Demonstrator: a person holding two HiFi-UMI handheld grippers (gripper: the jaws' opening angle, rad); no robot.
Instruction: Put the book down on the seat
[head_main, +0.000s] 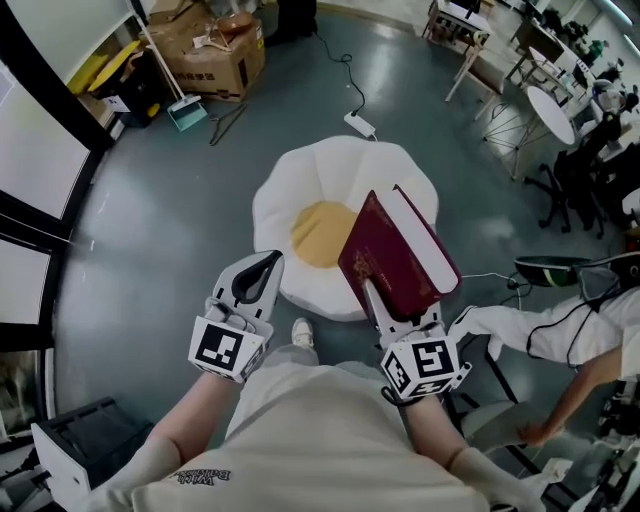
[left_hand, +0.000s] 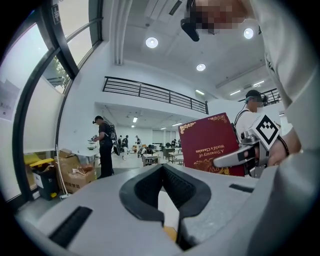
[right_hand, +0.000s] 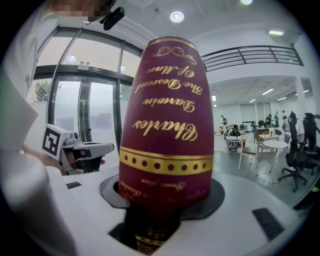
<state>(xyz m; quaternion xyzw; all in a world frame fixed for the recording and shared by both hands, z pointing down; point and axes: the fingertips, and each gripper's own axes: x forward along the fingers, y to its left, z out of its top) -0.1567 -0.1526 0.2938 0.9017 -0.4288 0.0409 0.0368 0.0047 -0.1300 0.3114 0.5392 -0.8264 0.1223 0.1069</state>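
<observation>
A dark red hardback book with gold lettering stands upright and tilted over the near right part of the seat. My right gripper is shut on its lower end. In the right gripper view the spine fills the middle, and the jaws clamp its bottom. The seat is a white flower-shaped cushion with a yellow centre, lying on the floor in front of me. My left gripper hovers over the seat's near left edge, its tips together and nothing in them. The left gripper view shows the book's cover at the right.
Cardboard boxes and a dustpan stand at the back left. A power strip with its cable lies behind the seat. Tables and chairs fill the back right. Another person's arm reaches in at the right. A black case sits near left.
</observation>
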